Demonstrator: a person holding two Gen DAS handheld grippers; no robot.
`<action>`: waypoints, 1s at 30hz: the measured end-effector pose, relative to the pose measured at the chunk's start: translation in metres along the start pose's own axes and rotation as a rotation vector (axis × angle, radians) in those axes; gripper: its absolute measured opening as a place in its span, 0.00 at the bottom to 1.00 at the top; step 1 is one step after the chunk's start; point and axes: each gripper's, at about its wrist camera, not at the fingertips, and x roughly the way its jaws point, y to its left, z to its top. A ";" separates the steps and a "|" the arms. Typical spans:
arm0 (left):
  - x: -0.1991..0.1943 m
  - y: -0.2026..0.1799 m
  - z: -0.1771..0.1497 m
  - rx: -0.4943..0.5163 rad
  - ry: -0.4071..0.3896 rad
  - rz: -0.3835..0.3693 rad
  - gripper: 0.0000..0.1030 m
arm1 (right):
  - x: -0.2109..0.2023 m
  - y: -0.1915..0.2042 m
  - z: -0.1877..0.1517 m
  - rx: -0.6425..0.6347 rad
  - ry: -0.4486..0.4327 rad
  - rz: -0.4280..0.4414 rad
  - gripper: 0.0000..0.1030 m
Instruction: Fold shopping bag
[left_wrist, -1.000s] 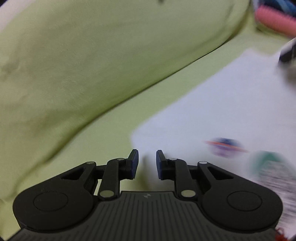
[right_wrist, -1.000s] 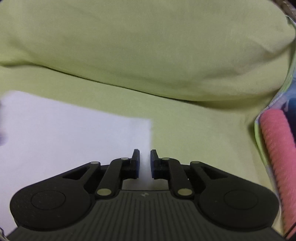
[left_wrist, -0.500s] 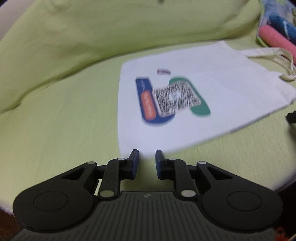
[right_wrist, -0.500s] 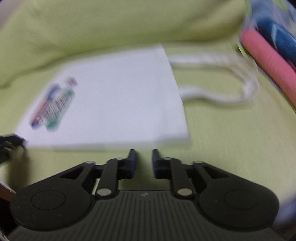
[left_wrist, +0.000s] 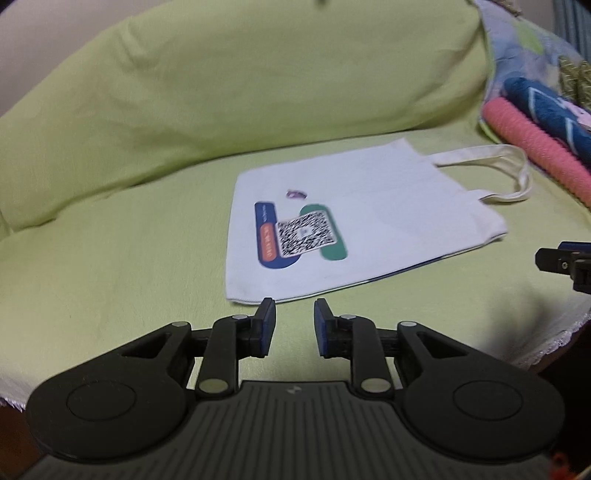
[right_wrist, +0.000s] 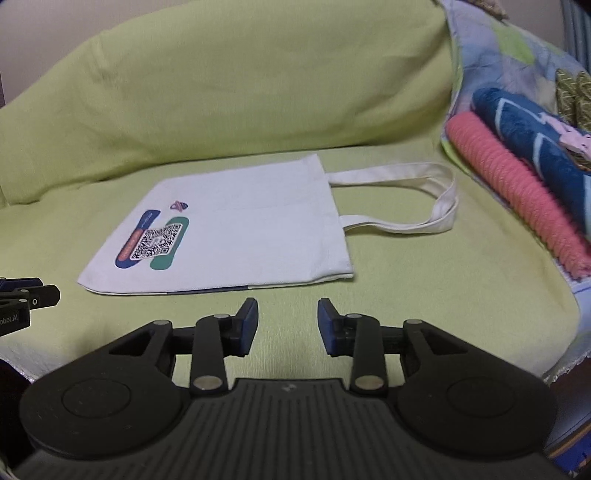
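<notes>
Canvas shopping bag (right_wrist: 236, 229) lies flat and unfolded on the green sofa cover (right_wrist: 406, 288), printed side up, handles (right_wrist: 439, 206) trailing toward the pink roll (right_wrist: 517, 206), likely spread so for a clean fold; both grippers hang short of its near edge, left gripper (left_wrist: 294, 325) and right gripper (right_wrist: 286, 325) each parted and empty, jaws just widened; the right view shows the whole handle loop, the left the print more squarely.
</notes>
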 end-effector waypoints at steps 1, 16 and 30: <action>-0.003 -0.003 0.000 0.008 -0.006 -0.004 0.29 | -0.005 -0.001 -0.002 0.004 -0.003 -0.001 0.29; -0.009 -0.009 -0.002 0.031 -0.026 -0.026 0.32 | -0.019 0.001 -0.006 -0.004 -0.002 0.005 0.33; 0.068 -0.004 0.023 -0.004 0.063 -0.054 0.63 | 0.059 -0.008 0.011 -0.008 0.112 0.050 0.70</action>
